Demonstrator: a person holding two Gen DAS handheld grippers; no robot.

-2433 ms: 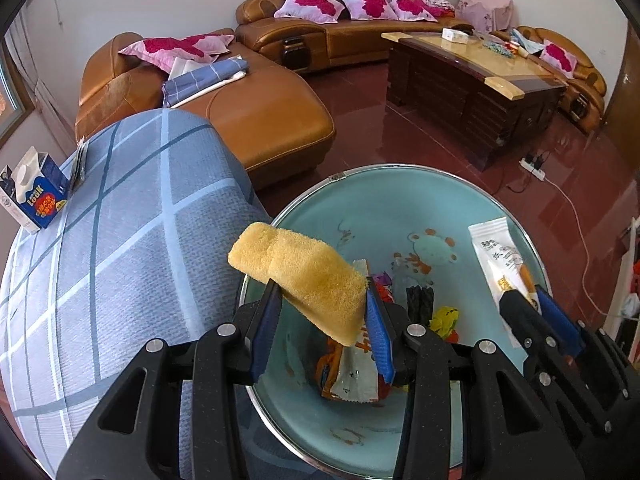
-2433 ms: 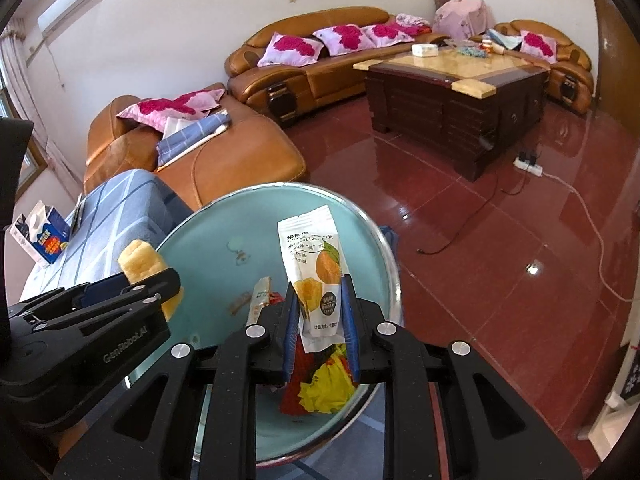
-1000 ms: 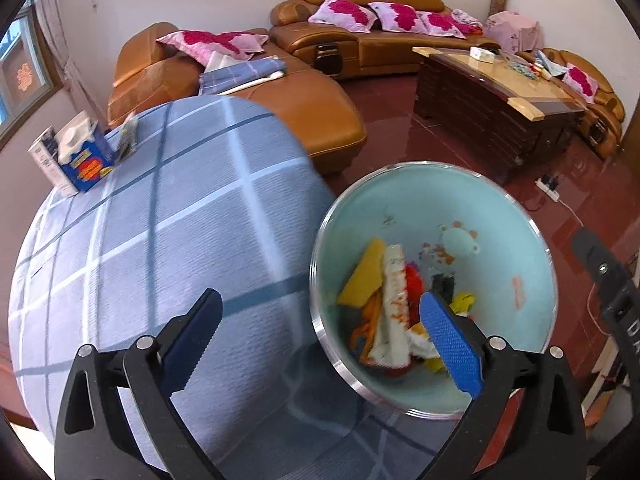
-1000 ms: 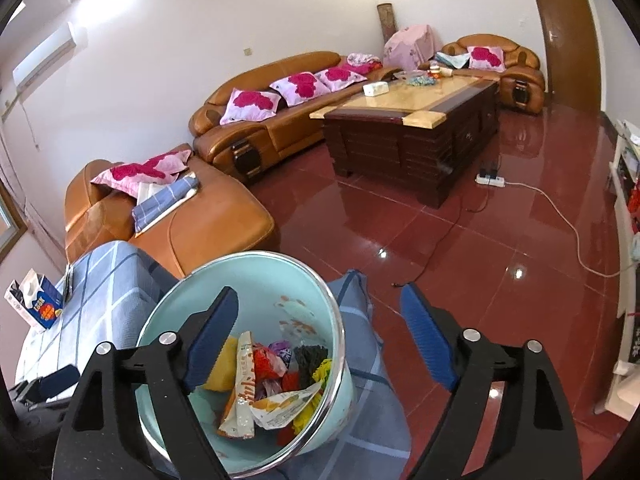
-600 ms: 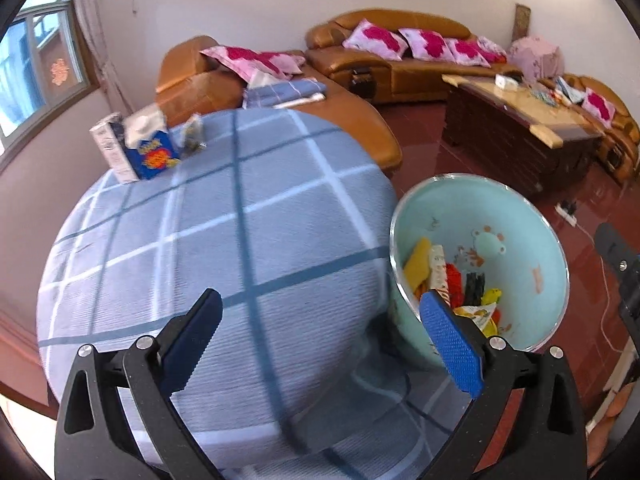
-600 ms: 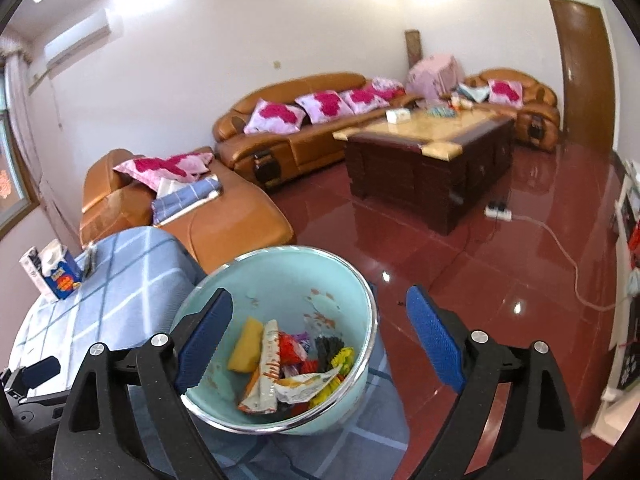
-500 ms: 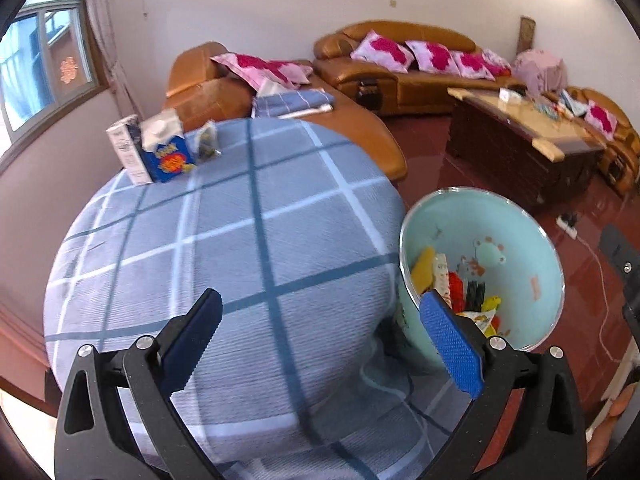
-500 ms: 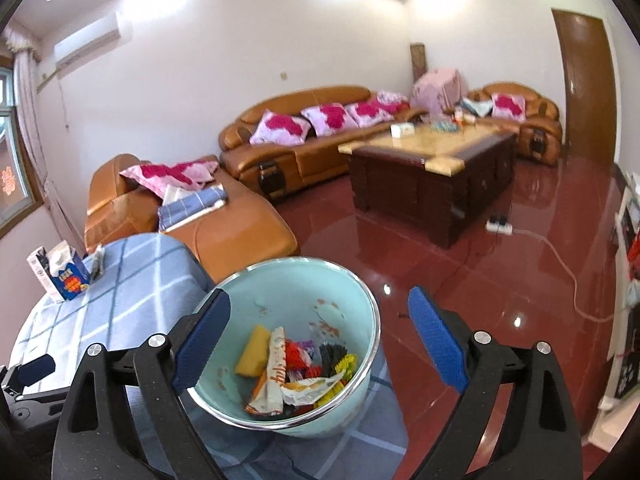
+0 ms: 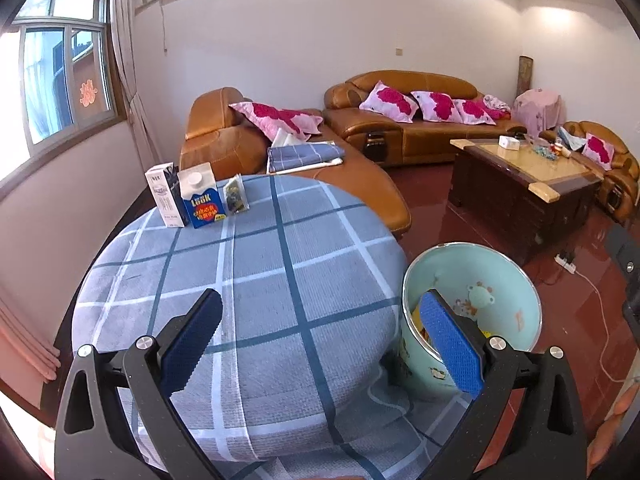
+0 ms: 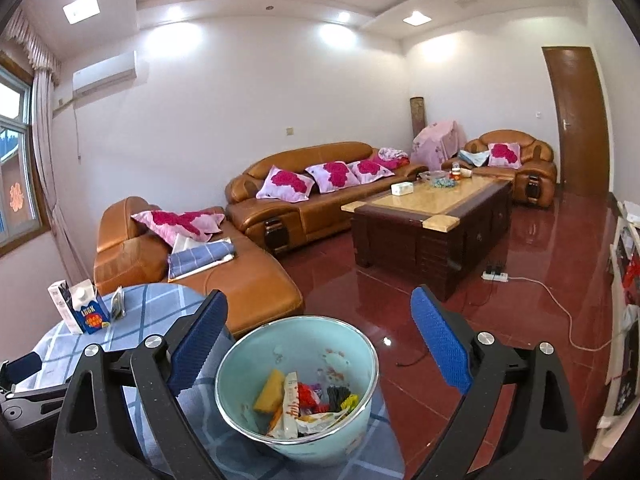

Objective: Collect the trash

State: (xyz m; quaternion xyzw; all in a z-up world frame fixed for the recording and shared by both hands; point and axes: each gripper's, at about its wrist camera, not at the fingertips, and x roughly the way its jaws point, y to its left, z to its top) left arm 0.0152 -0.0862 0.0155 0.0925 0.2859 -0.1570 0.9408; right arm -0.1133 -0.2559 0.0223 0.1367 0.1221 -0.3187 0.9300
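Home living room, leather sofas [image 10: 304,196], coffee table [image 10: 432,216]

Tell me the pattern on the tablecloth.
The tablecloth is grey-blue with a plaid grid of dark blue and white stripes, clearest in the left wrist view.

We see the bin [image 9: 500,280] standing just beside the table's [image 9: 260,300] right edge, with the trash [image 10: 304,404] inside it. At the table's far left edge, two cartons [image 9: 200,200] and a packet [image 9: 236,196] stand in a row. Behind the table sits the sofa [image 9: 360,184].
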